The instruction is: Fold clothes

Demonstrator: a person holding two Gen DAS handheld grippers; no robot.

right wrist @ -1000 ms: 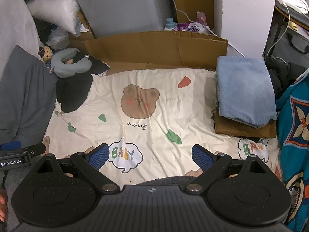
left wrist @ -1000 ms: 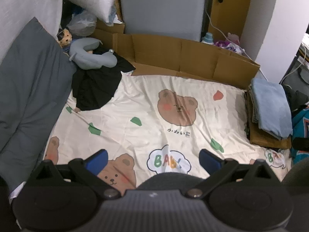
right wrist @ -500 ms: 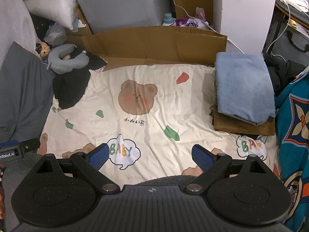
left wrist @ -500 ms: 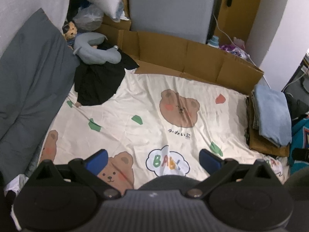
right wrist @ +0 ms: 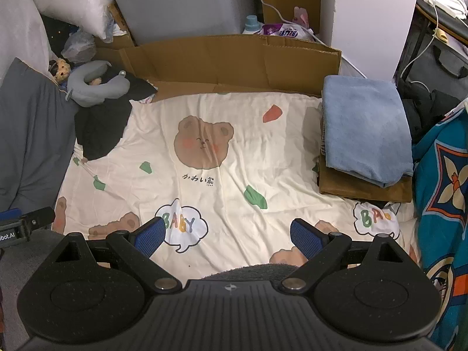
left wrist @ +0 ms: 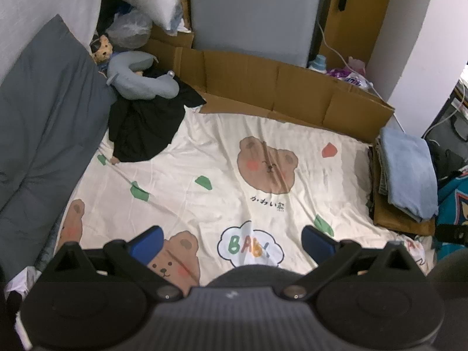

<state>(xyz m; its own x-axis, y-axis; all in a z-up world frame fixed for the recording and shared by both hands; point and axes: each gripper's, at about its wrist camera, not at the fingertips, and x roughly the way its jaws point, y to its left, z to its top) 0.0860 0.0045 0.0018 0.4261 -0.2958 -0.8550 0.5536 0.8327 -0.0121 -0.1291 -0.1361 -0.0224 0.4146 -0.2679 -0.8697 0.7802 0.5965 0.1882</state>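
Beside black garment (left wrist: 146, 128), neck pillow (left wrist: 137, 79) rests against cardboard (left wrist: 292, 87).

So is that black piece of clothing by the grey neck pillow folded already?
Not folded. The black garment lies crumpled, partly under the neck pillow; its edges sprawl unevenly.

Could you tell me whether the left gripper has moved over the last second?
Yes. The left gripper has turned slightly rightward: against the cardboard wall, the folded stack sits nearer the right edge.
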